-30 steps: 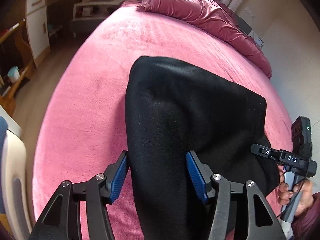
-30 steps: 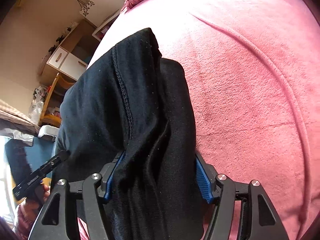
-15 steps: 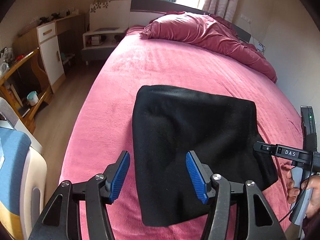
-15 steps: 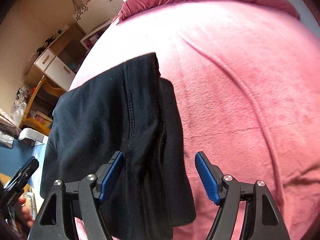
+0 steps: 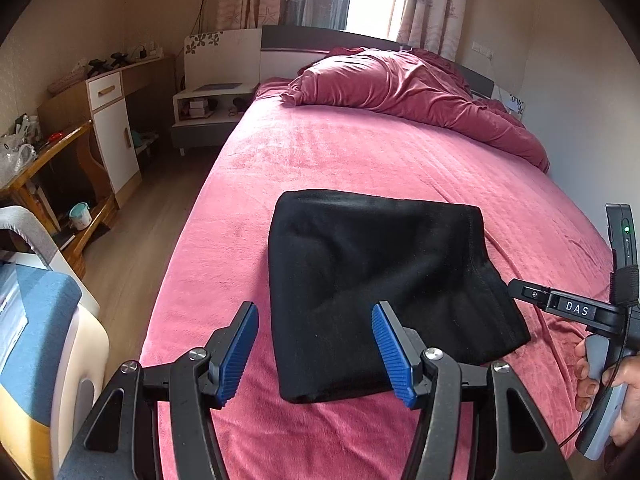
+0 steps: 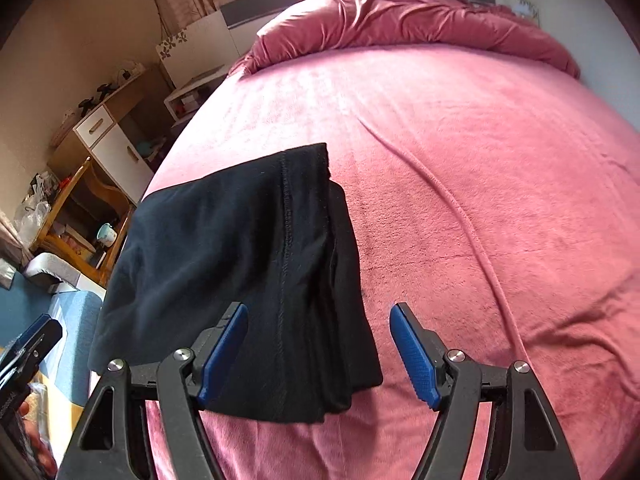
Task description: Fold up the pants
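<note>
The black pants (image 5: 372, 276) lie folded into a compact stack on the pink bed (image 5: 360, 160); they also show in the right wrist view (image 6: 248, 264), with a stitched seam on top and layered edges on their right side. My left gripper (image 5: 316, 350) is open and empty, raised above the near edge of the stack. My right gripper (image 6: 320, 350) is open and empty, raised above the stack's near right corner. The right gripper's body (image 5: 600, 312) shows at the right of the left wrist view, held in a hand.
A crumpled pink duvet (image 5: 408, 92) lies at the head of the bed. A white nightstand (image 5: 208, 112), a wooden desk with a white cabinet (image 5: 108, 120) and a blue and white chair (image 5: 36, 340) stand left of the bed. A wall runs along the right.
Both grippers have let go of the pants and pulled back and up. The pants have gone from hanging in the jaws to lying flat on the bed.
</note>
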Motion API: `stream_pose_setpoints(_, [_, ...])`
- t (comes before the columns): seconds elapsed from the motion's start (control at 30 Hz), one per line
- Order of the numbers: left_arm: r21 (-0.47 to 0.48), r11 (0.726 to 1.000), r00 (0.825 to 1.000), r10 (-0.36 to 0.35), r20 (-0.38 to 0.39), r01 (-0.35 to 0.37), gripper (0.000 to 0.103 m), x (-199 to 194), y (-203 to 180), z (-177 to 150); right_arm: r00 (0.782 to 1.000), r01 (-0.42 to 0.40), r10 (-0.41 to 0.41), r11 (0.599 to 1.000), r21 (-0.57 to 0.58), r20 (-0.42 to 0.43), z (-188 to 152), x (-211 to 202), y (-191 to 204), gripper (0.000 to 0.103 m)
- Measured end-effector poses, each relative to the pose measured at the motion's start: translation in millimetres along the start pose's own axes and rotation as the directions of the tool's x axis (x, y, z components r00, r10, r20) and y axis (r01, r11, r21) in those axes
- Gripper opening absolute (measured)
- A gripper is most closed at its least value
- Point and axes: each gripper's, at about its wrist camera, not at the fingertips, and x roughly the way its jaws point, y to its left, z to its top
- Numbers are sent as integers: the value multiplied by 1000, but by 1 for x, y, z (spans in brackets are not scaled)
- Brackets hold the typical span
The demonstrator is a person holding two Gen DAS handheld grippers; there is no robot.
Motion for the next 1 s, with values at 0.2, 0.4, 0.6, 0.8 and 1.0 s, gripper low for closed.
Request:
stream_pose_setpoints(0.2, [-5, 1000, 1000, 6, 14, -6, 60, -14, -3, -8, 999, 11, -10, 1000, -29, 32, -17, -16, 17, 74])
stream_pose_setpoints(0.4, [-17, 1000, 999, 16, 39, -15, 60, -28, -5, -18, 998, 16, -12, 998, -55, 62, -39, -32, 37, 74])
stream_pose_setpoints(0.6, [-17, 999, 997, 33, 69, -32, 60, -46, -8, -29, 989, 77, -67, 994, -75, 131, -63, -56, 59, 75])
stream_pose_setpoints(0.8, [-19, 999, 995, 48, 92, -47, 60, -60, -11, -42, 979, 128, -111, 988, -88, 170, -84, -75, 75, 75])
stream_pose_setpoints(1.0, [-25, 999, 993, 41, 112, -39, 64, -72, -11, -49, 978, 132, -113, 986, -99, 178, -94, -84, 80, 75])
